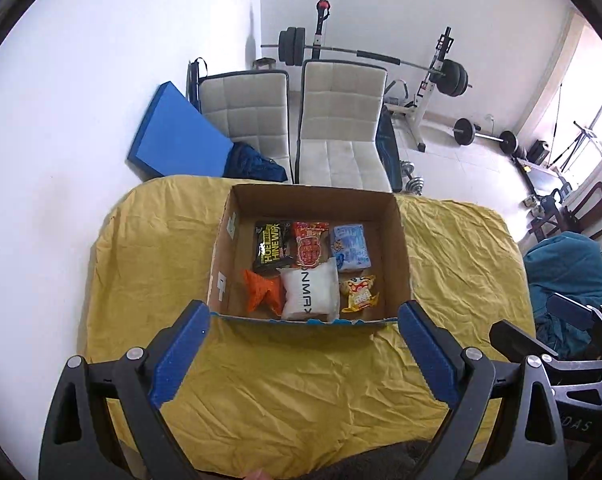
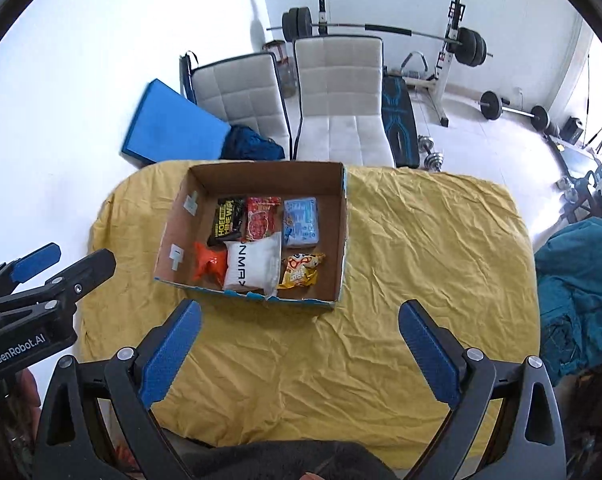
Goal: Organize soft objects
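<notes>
An open cardboard box (image 1: 401, 248) (image 2: 343, 232) stands on the yellow-covered table (image 1: 301, 380) (image 2: 421, 260). Inside lie several soft packets: a black packet (image 1: 269, 248), a red packet (image 1: 311, 245), a light blue packet (image 1: 351, 247), an orange packet (image 1: 263, 290), a white pouch (image 1: 310, 296) (image 2: 253, 266) and a yellow snack packet (image 1: 359, 294) (image 2: 301, 270). My left gripper (image 1: 303, 356) is open and empty, just in front of the box. My right gripper (image 2: 299, 354) is open and empty, in front of the box and to its right.
Two white padded chairs (image 1: 341, 120) stand behind the table, with a blue mat (image 1: 177, 136) leaning on the wall. Weight bench and barbells (image 1: 441, 76) are beyond. A teal cloth heap (image 2: 581, 292) is at the right. The left gripper shows in the right wrist view (image 2: 37, 288).
</notes>
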Action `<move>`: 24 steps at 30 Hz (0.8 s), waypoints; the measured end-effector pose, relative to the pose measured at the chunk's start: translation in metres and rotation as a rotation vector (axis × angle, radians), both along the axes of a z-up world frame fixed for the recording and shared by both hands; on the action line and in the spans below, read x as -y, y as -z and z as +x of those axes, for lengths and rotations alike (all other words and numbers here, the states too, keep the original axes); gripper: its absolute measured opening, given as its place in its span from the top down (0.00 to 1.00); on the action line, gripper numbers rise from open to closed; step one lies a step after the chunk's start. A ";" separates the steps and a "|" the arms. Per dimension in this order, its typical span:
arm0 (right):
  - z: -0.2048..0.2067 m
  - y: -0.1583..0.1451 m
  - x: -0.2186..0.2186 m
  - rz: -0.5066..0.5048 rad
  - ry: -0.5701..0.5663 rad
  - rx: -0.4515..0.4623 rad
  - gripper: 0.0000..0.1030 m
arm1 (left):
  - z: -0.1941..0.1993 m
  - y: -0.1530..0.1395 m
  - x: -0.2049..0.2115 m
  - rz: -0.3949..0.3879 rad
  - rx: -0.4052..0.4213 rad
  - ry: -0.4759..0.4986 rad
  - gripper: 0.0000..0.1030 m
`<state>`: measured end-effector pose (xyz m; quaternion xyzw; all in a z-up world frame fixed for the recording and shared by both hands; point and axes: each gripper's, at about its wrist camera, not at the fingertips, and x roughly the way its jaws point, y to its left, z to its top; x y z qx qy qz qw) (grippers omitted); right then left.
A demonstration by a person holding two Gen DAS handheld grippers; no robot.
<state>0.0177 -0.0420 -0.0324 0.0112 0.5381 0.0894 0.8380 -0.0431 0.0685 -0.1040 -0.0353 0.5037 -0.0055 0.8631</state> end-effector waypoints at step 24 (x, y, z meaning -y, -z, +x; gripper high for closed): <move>-0.045 -0.056 0.020 -0.079 0.051 0.096 0.02 | -0.052 -0.044 0.011 -0.010 0.038 -0.011 0.06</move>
